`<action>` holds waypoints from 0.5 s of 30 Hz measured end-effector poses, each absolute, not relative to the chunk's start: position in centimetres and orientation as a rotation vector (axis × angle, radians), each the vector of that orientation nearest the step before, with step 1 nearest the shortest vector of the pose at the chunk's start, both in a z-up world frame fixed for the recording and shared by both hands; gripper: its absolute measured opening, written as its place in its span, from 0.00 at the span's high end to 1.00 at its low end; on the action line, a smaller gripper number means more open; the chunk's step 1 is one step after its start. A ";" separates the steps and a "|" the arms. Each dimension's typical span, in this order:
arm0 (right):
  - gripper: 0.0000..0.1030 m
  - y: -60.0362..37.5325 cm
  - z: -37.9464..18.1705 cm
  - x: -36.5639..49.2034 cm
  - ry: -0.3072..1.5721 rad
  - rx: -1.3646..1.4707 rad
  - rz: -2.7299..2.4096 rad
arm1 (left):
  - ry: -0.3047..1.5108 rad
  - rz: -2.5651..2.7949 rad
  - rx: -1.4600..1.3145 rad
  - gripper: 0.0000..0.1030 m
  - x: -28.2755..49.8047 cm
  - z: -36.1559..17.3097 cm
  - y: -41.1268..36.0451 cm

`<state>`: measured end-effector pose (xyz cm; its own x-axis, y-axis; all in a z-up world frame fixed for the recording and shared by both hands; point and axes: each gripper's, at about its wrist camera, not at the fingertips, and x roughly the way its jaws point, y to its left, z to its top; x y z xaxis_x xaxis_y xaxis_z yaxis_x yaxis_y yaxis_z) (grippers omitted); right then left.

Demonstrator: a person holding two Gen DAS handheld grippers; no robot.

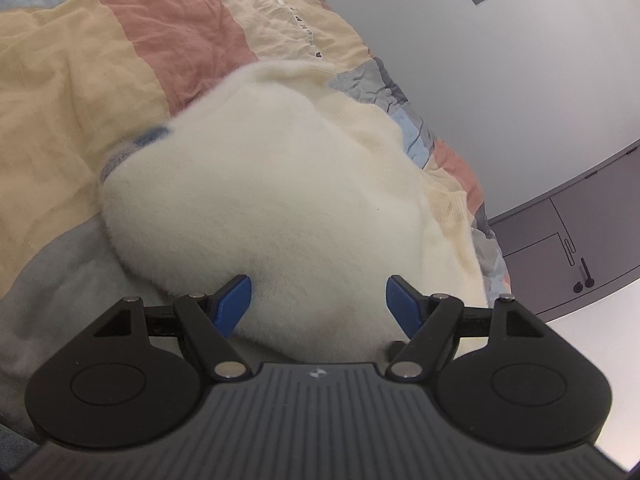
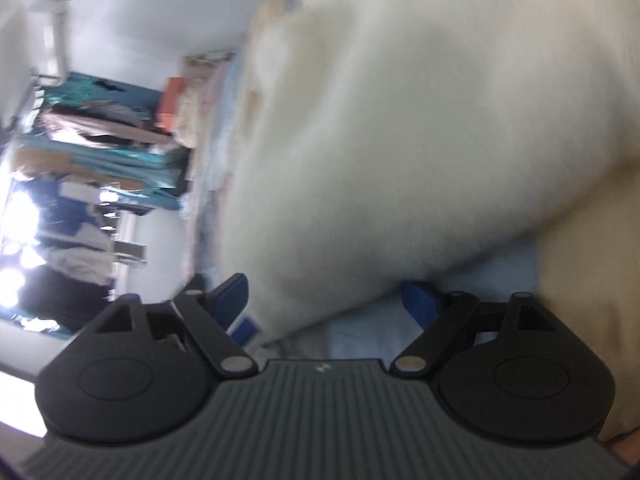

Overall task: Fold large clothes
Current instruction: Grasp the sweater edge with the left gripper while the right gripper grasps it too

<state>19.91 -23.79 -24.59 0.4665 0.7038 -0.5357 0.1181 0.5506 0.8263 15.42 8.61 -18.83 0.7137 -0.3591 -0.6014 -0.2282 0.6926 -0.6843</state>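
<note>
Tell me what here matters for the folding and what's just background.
For the job:
- cream fleece garment
- left gripper, open
- right gripper, open

Background:
- patchwork bedspread
- grey cabinet
- clothes rack, blurred

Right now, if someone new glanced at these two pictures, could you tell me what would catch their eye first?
The fluffy cream garment dominates, bulging up in the middle of the left wrist view just ahead of the open left gripper. It lies on a patchwork quilt of yellow, rust and grey blocks. In the blurred right wrist view the same white fleece fills the upper right, with the open right gripper at its lower edge.
</note>
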 end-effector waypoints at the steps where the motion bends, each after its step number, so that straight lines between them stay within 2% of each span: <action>1: 0.15 -23.6 -24.6 20.0 1.042 0.939 0.434 | 0.797 -0.085 -0.823 0.24 15.5 -18.8 8.6; 9: 0.12 -24.1 -24.1 20.8 0.916 1.051 0.426 | 0.817 -0.221 -0.832 0.20 16.3 -19.1 8.3; 15: 0.12 -25.0 -22.1 20.1 0.742 1.116 0.493 | 0.908 -0.394 -1.085 0.18 16.8 -21.8 8.3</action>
<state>20.14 -25.04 -22.08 0.6660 0.6902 -0.2828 0.0061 0.3741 0.9274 16.83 8.26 -21.82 0.5920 -0.6774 -0.4367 -0.1431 0.4449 -0.8841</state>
